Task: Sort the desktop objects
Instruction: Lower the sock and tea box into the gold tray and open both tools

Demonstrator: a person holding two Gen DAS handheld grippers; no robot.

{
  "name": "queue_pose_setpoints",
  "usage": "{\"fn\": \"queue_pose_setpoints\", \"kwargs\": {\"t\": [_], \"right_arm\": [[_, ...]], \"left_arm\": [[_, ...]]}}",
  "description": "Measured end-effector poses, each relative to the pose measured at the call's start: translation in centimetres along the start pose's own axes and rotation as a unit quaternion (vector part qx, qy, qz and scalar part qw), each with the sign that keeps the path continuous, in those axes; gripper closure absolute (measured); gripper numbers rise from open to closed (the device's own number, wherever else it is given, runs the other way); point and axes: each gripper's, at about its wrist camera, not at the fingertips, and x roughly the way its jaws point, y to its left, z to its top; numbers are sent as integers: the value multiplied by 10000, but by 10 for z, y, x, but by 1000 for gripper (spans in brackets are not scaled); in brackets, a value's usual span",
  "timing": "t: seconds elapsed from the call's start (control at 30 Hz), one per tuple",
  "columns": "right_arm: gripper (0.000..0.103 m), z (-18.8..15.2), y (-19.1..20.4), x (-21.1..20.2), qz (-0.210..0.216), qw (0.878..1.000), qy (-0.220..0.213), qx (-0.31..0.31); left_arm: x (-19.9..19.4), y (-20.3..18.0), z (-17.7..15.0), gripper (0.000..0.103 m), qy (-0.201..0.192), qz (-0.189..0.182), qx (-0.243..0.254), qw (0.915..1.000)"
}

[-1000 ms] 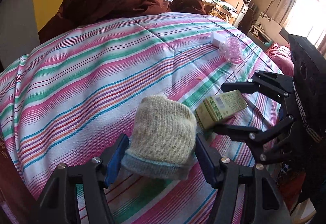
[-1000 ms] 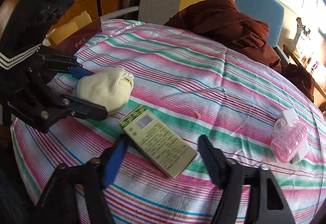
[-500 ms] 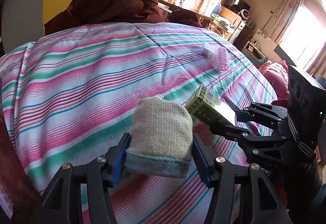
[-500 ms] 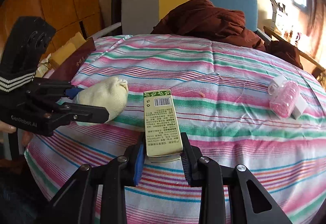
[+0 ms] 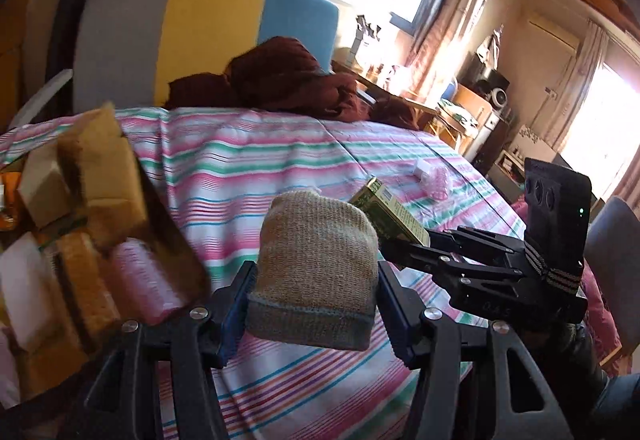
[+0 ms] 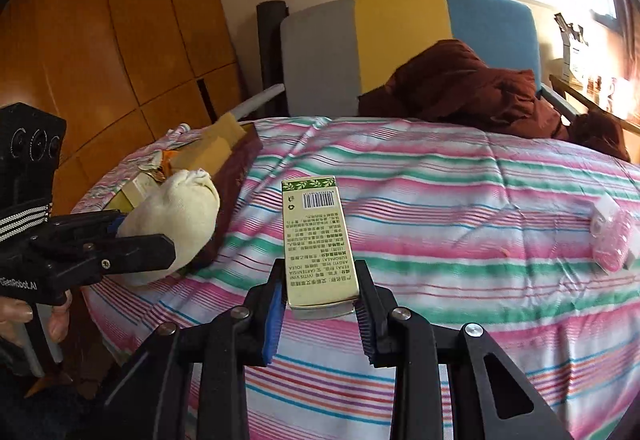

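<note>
Striped quilt (image 6: 460,176), brown jacket (image 6: 460,88), wooden wardrobe (image 6: 120,40)

Coarse-knit beige cloth sock (image 5: 316,264) — matt; smooth printed green-and-cream cardboard box (image 6: 318,240); soft striped cotton bedcover (image 6: 460,200) — matt.

— What differs from a second ago?
— The right gripper (image 6: 320,306), then open around the green carton (image 6: 318,240), now clamps it off the bedspread.
— And the left?
— The left gripper (image 5: 312,304) carries the sock bundle (image 5: 316,260) beside the open box (image 5: 100,208).
</note>
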Motion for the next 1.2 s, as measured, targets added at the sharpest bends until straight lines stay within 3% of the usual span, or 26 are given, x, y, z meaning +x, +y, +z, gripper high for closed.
{"fn": "queue_pose_setpoints", "kwargs": {"t": [0.13,0.47,0.83,1.1,1.2], "right_arm": [[71,20,47,21,398,9987,-13,-306],[71,53,148,83,1030,9909,235,-840],[71,73,218,159,728,9865,719,-1280],[70,69,231,190,639,9829,1006,-1401],[69,65,231,193,615,9827,1056,-1391]], "left_arm": [[-43,45,0,44,-463,517,-414,9967],[-94,146,-20,44,-839,1681,-1239,9743],[-86,217,-26,43,-587,2418,-1670,9540],[-84,221,-32,43,-624,2630,-1637,9487],[-89,219,-32,37,-717,2702,-1618,9464]]}}
